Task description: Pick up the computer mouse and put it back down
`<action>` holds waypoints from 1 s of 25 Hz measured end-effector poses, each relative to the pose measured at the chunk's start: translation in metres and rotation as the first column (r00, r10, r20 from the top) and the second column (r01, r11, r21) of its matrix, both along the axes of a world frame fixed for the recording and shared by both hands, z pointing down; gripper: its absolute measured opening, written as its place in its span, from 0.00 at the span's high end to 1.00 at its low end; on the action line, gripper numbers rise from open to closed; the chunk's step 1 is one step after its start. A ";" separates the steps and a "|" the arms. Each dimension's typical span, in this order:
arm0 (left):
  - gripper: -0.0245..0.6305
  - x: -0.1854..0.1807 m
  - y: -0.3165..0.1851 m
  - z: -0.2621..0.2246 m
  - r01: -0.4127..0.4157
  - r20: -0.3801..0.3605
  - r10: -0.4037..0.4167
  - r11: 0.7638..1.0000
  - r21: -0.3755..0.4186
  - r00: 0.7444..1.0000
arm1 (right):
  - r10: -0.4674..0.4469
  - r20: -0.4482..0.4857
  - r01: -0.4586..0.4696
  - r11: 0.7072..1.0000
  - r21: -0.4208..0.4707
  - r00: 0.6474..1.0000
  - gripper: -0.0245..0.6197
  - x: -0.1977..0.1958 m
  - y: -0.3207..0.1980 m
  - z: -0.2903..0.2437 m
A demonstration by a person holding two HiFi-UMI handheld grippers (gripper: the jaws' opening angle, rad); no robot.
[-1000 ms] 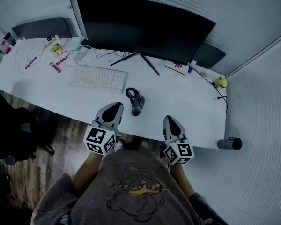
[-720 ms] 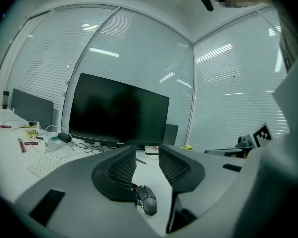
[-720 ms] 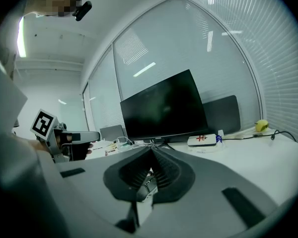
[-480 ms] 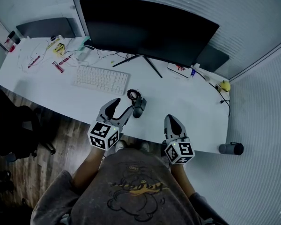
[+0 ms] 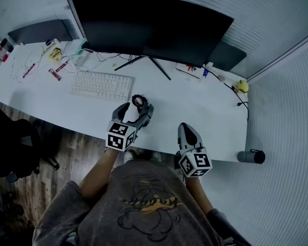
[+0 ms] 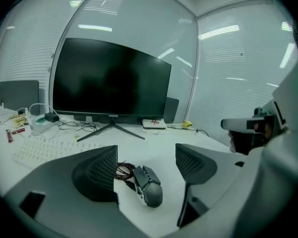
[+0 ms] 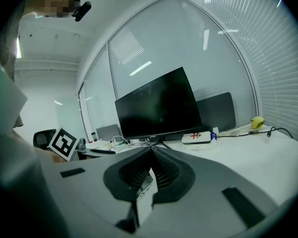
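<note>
The dark computer mouse [image 6: 149, 187] lies on the white desk [image 5: 205, 111] with its coiled cable [image 5: 138, 100] just beyond it. My left gripper [image 6: 145, 157] is low over the desk, and its jaws are opening wide. The mouse sits between them, closer to the left jaw, with neither pad pressing on it. In the head view the left gripper [image 5: 136, 108] covers most of the mouse. My right gripper [image 5: 187, 132] hovers near the desk's front edge to the right, shut with nothing in it [image 7: 151, 150].
A white keyboard [image 5: 101, 85] lies left of the mouse. Behind them stands a large black monitor [image 5: 149, 27] on a splayed stand. Small clutter [image 5: 51, 60] fills the far left corner. A white box [image 5: 189, 70] and a yellow item [image 5: 242, 87] are at the back right.
My left gripper has moved forward and down to the mouse, and its jaws have gone from shut to wide apart around it. The right gripper has stayed put.
</note>
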State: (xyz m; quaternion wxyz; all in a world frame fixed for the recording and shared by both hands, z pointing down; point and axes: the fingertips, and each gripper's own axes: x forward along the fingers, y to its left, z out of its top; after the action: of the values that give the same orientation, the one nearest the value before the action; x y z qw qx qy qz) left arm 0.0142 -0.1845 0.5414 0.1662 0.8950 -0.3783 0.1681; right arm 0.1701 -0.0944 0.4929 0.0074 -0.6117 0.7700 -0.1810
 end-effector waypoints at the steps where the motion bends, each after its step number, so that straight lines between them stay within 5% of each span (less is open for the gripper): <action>1: 0.44 0.003 -0.002 0.009 -0.006 0.017 0.006 1.000 -0.012 1.000 | 0.004 -0.002 -0.005 1.000 -0.005 1.000 0.95 0.003 0.001 0.001; 14: 0.43 0.035 -0.017 0.120 0.008 0.221 0.023 0.990 -0.141 0.975 | 0.059 -0.036 -0.061 0.996 -0.058 0.998 0.95 0.045 0.010 0.010; 25: 0.43 0.055 -0.018 0.144 0.008 0.287 0.041 0.986 -0.168 0.957 | 0.099 -0.051 -0.104 0.990 -0.099 0.994 0.95 0.074 0.018 0.018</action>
State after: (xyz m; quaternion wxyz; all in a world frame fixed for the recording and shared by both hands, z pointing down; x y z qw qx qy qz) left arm 0.0697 -0.2021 0.6855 0.1820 0.8467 -0.3756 0.3299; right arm 0.2436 -0.0764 0.5110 -0.0323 -0.6536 0.7277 -0.2053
